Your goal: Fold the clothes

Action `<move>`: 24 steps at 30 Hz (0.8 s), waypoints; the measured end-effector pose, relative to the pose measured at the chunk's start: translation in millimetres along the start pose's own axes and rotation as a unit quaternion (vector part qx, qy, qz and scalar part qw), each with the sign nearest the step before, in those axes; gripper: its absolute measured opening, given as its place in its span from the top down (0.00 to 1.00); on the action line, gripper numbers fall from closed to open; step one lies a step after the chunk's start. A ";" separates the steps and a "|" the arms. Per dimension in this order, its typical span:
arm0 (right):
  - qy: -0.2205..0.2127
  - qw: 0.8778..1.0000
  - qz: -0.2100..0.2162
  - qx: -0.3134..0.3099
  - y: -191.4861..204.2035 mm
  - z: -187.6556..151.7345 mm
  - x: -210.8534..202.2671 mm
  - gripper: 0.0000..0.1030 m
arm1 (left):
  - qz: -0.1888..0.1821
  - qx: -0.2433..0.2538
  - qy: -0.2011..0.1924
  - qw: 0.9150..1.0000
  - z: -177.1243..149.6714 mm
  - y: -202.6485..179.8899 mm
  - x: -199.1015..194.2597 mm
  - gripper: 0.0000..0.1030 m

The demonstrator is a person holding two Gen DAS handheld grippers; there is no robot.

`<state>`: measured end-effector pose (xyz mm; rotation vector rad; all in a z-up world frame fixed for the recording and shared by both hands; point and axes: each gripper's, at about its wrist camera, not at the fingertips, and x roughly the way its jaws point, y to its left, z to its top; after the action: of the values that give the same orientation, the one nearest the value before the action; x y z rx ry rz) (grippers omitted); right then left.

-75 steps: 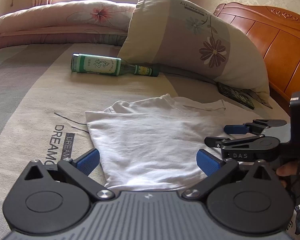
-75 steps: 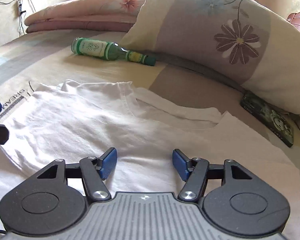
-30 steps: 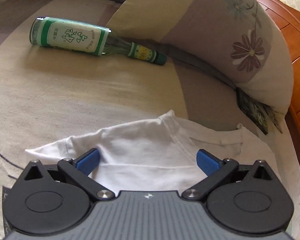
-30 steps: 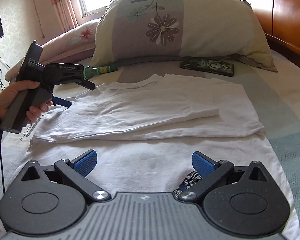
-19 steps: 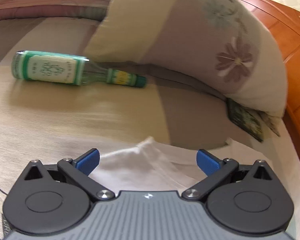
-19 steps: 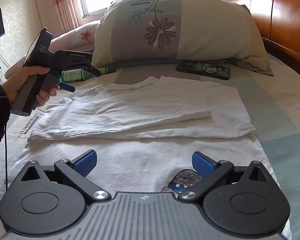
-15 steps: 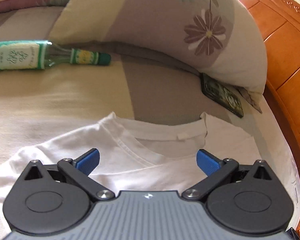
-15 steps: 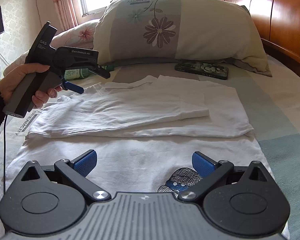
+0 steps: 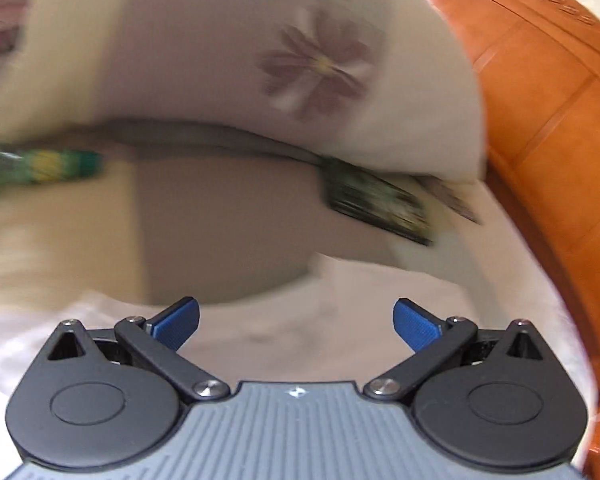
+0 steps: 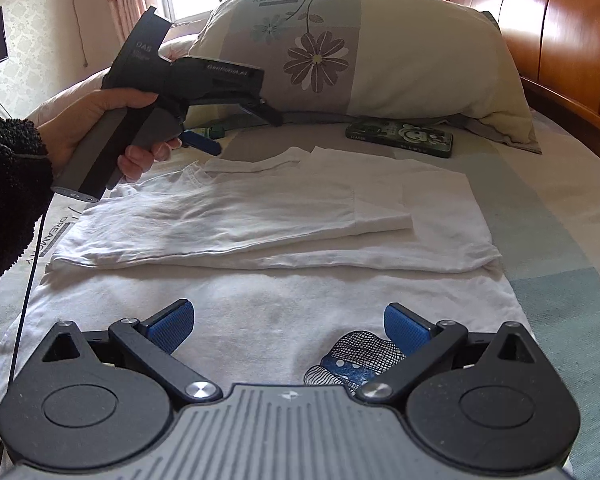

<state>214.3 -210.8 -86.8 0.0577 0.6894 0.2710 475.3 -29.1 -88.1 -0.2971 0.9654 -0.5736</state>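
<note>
A white T-shirt (image 10: 300, 208) lies flat on the bed with its sides folded inward, its blue and black print (image 10: 352, 360) close to my right gripper. The right gripper (image 10: 288, 324) hangs open just above the shirt's lower part, holding nothing. A hand holds my left gripper (image 10: 240, 132) above the collar end, open and empty. The left wrist view is blurred: my left gripper (image 9: 296, 316) is open over the white collar edge of the T-shirt (image 9: 300, 336).
A big flowered pillow (image 10: 380, 48) leans on the wooden headboard (image 10: 560, 32). A dark green phone case (image 10: 400, 138) lies under the pillow's edge, and a green bottle (image 9: 40, 168) lies farther left. A black sleeve (image 10: 8, 200) and a cable cross the left side.
The left gripper has swung right along the collar end toward the headboard, blurring its view. The right gripper has hardly moved. Both stay open.
</note>
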 end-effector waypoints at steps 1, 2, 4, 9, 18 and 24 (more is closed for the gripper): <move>-0.001 1.000 0.000 -0.001 0.2 -0.3 -0.6 0.00 | -0.020 -0.004 0.011 1.000 -0.7 -6.7 8.7 0.01; -0.002 1.000 -0.001 -0.001 0.1 -0.4 -1.3 0.00 | -0.037 -0.007 0.021 0.999 -0.9 -12.8 18.3 0.01; -0.003 1.000 -0.001 -0.002 -0.7 -0.2 -1.7 0.00 | -0.038 -0.006 0.034 0.999 -0.3 -22.1 37.3 0.01; -0.004 1.000 0.002 0.006 -6.0 1.0 -2.8 0.00 | 0.004 0.004 -0.006 1.000 8.8 -24.4 61.1 0.01; -0.016 1.000 0.016 0.021 -12.5 4.5 -11.6 0.00 | 0.091 0.024 -0.016 0.995 9.3 -42.4 17.5 0.01; -0.028 0.999 0.016 0.016 -17.3 5.1 -20.6 0.00 | 0.125 0.049 -0.022 0.991 -3.1 -71.2 -62.6 0.01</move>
<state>206.3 -232.8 -72.6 0.1058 0.6370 0.2876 422.1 -50.6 -12.5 -0.0976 0.9126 -0.3821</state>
